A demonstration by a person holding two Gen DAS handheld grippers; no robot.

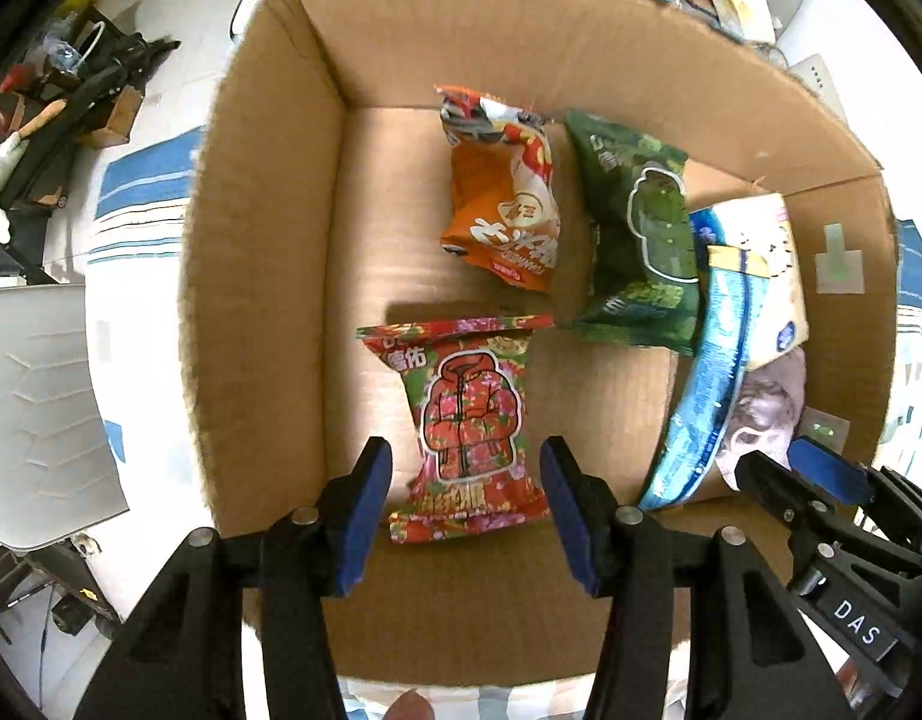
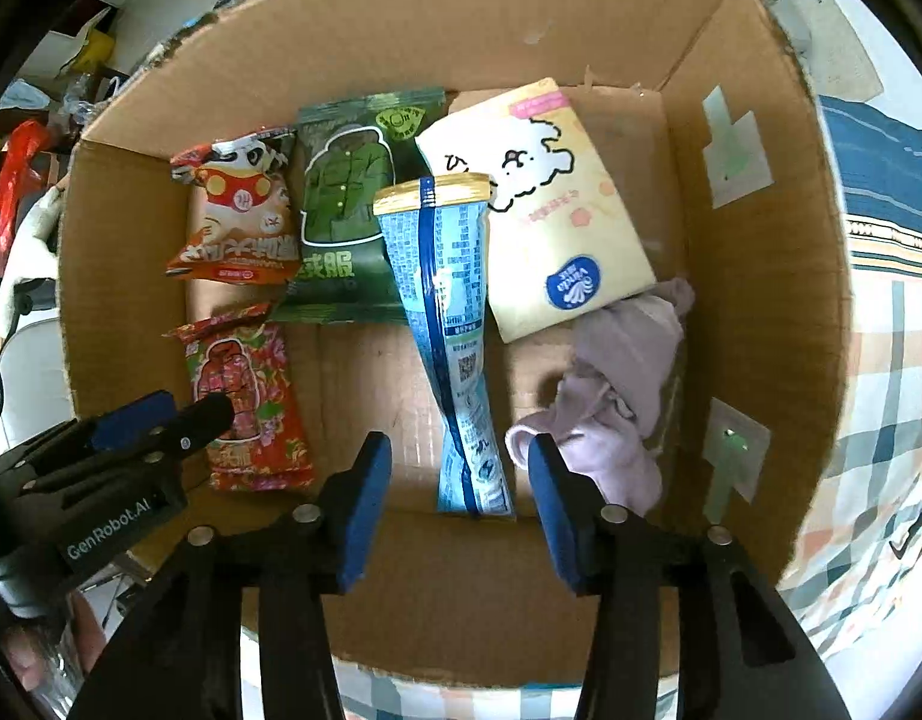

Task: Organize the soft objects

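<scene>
Soft packets and one garment lie on the floor of an open cardboard box (image 2: 755, 228), which stands on a checked and striped cloth (image 2: 881, 396); beyond it, a white floor is crowded with clutter, with a pale chair (image 1: 47, 396) to one side. Six things can be counted inside: four crinkly foil snack bags, one flat pack and one piece of cloth. An orange bag (image 1: 503, 192) and a green bag (image 1: 641, 240) sit side by side toward the far wall, and a red floral bag (image 1: 470, 426) lies nearer, apart from the orange one. A long blue bag (image 2: 455, 330) stretches across the middle, its gold-edged top overlapping a smooth cream tissue pack (image 2: 551, 204). Just beside it lies a rumpled lilac cloth (image 2: 617, 384). The box has rough corrugated walls with ragged top edges. The left gripper (image 1: 467, 504) hangs over the red bag, jaws apart on either side of it and not pressing. The right gripper (image 2: 458, 504) stands apart too, straddling the blue bag's lower end without squeezing.
</scene>
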